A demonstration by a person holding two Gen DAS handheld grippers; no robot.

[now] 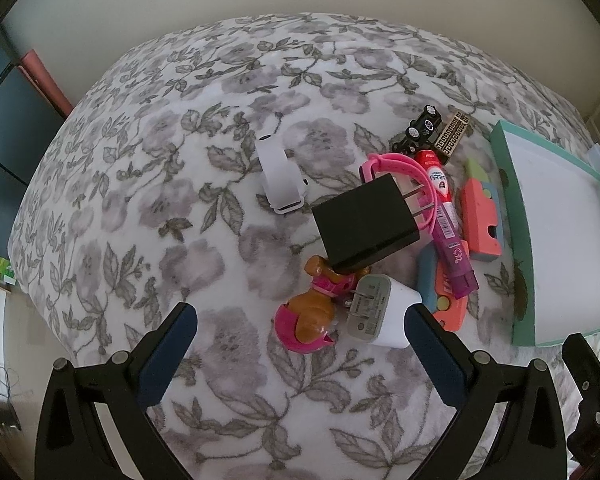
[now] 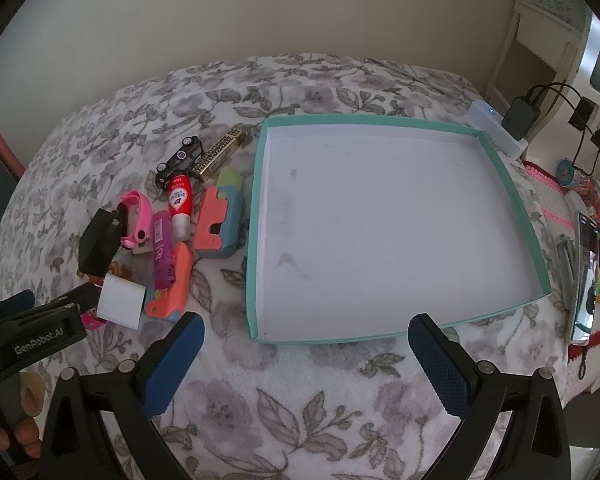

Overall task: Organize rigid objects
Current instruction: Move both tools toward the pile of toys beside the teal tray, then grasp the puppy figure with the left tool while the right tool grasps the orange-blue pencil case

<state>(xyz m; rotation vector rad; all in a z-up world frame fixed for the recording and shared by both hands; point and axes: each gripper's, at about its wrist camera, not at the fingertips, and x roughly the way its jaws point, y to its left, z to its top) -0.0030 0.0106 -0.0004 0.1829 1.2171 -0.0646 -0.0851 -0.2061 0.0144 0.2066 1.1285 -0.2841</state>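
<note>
A pile of small rigid items lies on the floral blanket: a white charger, a brown and pink dog toy, a black charger, a pink watch band, a purple glue stick, a red tube, a black toy car and a coral block. My left gripper is open, and the white charger rests against the inside of its right finger. To the right sits the teal tray, white inside with nothing in it. My right gripper hovers open just before the tray's near edge.
A white strap lies apart, left of the pile. A gold patterned bar and an orange toy belong to the pile. Past the tray on the right are a power strip, cables and cluttered small things. A plain wall stands behind.
</note>
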